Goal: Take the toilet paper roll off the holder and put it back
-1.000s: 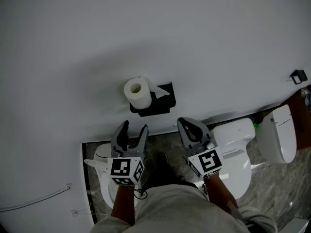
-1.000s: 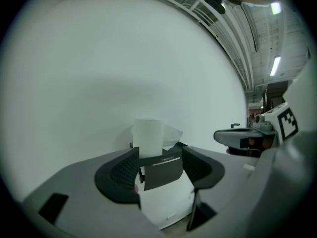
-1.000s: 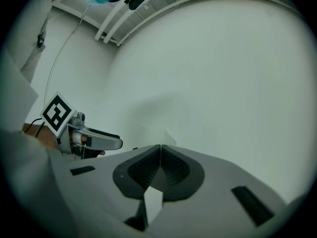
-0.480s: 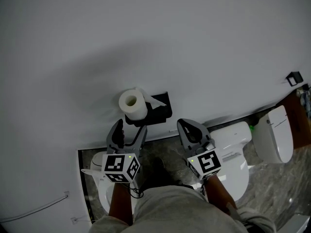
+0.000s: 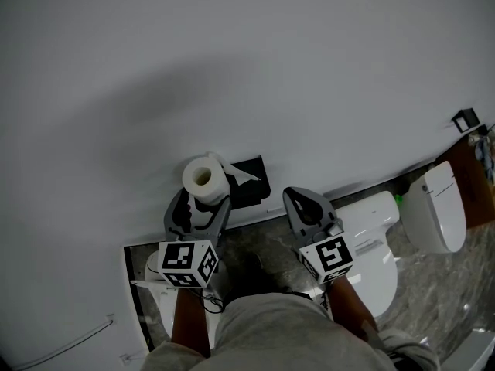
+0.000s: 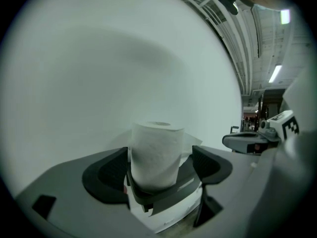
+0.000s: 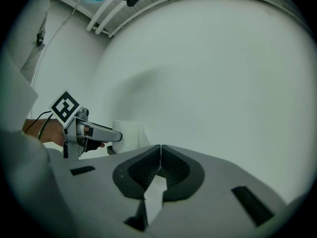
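jaws of left gripper [image 5: 201,202], just opening, flank the roll [image 5: 203,178], seemingly untouched; right gripper [image 7: 159,151] jaws closed.

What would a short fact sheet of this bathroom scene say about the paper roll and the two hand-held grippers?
Setting: white wall, white toilet below
Toilet paper roll: upright on the black holder, not yet lifted
Left hand-held gripper: jaws wide and just been opening, roll between them, apparently not squeezed
Right hand-held gripper: jaws together, empty, off to the roll's right
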### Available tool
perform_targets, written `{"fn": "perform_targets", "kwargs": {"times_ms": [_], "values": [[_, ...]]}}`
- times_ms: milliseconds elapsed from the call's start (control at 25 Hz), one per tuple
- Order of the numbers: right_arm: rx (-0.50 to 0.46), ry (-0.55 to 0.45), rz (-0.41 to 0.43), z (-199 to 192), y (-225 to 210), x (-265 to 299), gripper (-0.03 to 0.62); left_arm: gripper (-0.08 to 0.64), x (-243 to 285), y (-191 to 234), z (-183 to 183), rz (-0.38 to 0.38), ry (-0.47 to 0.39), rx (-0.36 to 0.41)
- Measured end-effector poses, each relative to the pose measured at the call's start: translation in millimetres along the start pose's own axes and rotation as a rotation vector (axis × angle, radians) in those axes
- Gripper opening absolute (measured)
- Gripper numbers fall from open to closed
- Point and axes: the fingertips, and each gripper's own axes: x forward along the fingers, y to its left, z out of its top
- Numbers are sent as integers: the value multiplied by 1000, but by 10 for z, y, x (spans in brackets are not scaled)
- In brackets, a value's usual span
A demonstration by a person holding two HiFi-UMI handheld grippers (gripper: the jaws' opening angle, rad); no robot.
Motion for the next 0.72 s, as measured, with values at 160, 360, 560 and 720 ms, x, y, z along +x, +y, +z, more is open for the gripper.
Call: {"fn": "perform_targets", "kwargs": {"times_ms": [160, 360, 560, 720], "values": [[1, 4, -5, 9, -25, 76, 5, 397, 94, 54, 43, -7, 1, 6], [1, 2, -24, -6, -69, 120, 5, 397, 215, 89, 29, -32, 13, 24], [4, 7, -58, -11, -171, 103, 5, 397, 307, 84, 57, -47, 27, 65], [7, 7, -81, -21, -230, 74, 5, 397, 360, 67, 38, -52, 40, 80]]}}
